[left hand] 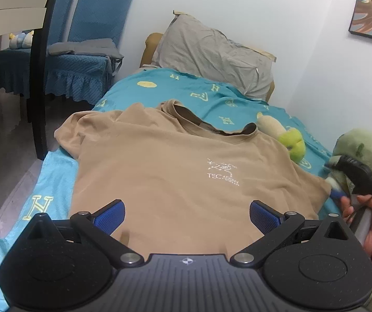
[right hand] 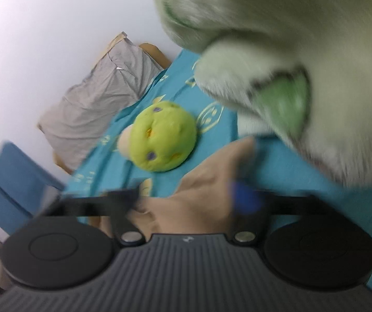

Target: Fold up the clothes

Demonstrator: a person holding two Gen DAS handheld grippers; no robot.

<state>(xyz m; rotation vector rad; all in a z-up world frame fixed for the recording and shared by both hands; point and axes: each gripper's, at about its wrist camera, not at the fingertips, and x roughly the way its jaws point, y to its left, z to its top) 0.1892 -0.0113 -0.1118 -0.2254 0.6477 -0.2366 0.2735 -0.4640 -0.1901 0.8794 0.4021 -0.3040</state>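
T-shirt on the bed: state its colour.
Tan T-shirt, white chest logo; clearest in the left wrist view.

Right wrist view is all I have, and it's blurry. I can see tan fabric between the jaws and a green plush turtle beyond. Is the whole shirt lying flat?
Observer: Yes. The left wrist view shows the tan T-shirt spread flat, logo side up, on the teal bedsheet.
Operator: Where is the left gripper?
Observer: The left gripper hovers over the hem, jaws wide open, holding nothing.
Operator: And the far sleeve?
Observer: That sleeve lies creased at the bed's edge, on the side toward the blue-covered chairs.
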